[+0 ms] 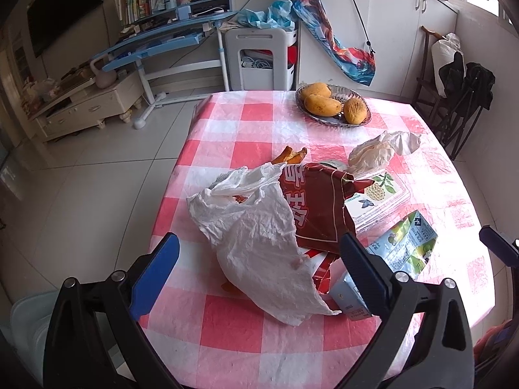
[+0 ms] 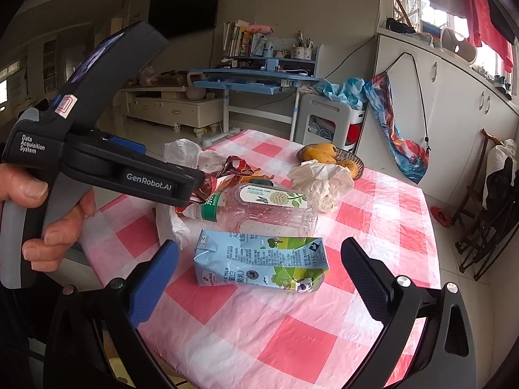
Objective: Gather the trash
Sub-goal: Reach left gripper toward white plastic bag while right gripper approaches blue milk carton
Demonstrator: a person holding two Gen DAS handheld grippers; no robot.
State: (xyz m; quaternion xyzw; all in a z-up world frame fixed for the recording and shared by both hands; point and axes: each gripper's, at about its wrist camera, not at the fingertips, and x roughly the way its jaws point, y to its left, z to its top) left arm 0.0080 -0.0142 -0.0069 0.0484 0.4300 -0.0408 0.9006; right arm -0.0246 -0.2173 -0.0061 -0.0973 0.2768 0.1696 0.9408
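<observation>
Centrally, a crumpled milk carton [image 2: 261, 261] lies on the pink checked worktop [image 2: 292, 340], between the wide-apart fingers of the right claw [image 2: 259, 287]. Behind it lies a clear plastic bottle [image 2: 259, 209]. The left claw [image 1: 259, 275], also spread apart, hovers around a white plastic bag [image 1: 259, 233] overlapping a torn red wrapper [image 1: 316, 207].
</observation>
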